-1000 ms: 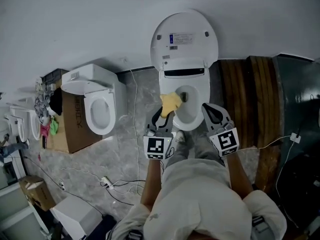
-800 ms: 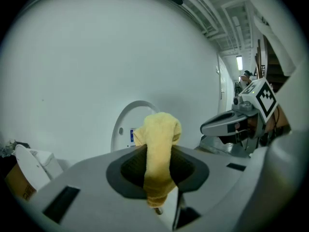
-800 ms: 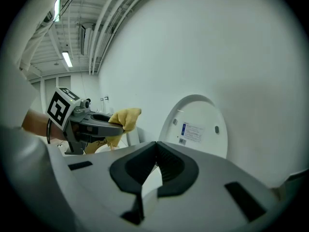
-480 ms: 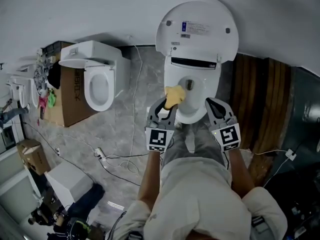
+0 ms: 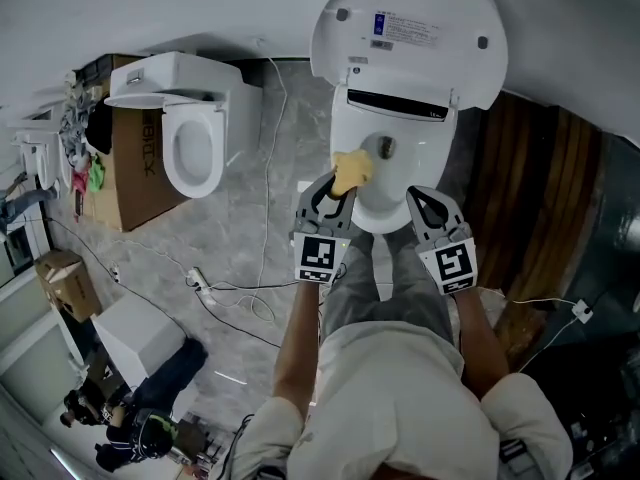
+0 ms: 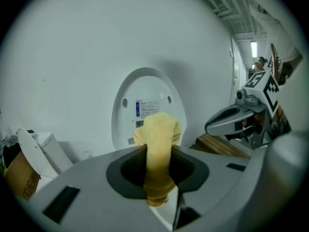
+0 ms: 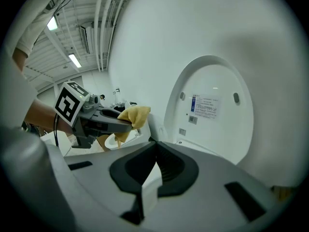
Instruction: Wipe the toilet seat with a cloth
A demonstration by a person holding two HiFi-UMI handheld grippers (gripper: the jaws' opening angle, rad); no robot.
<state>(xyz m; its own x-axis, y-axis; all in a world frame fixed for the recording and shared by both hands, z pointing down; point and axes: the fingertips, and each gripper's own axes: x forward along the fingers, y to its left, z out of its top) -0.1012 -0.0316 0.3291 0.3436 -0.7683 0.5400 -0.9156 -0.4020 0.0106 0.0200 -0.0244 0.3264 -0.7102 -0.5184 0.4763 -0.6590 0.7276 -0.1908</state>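
Observation:
A white toilet stands ahead with its lid point(image 5: 410, 33) raised against the wall. Its seat rim point(image 5: 400, 183) lies just past my grippers. My left gripper point(image 5: 338, 190) is shut on a yellow cloth point(image 5: 350, 171), which sits over the left side of the rim. In the left gripper view the cloth point(image 6: 157, 144) hangs pinched between the jaws, with the lid point(image 6: 149, 88) behind it. My right gripper point(image 5: 420, 200) hovers by the front right of the rim, shut and holding nothing. From the right gripper view I see the cloth point(image 7: 133, 117) at the left and the lid point(image 7: 212, 110) ahead.
A second toilet point(image 5: 185, 143) rests on a cardboard box at the left. Cables point(image 5: 230, 298) and a power strip trail over the grey floor. A dark wooden panel point(image 5: 530, 198) lies to the right of the toilet. A white box point(image 5: 140, 333) stands at the lower left.
The head view has swung so the toilet sits higher and larger. The left gripper still holds the cloth at the rim's left side. Both grippers keep their places by the bowl.

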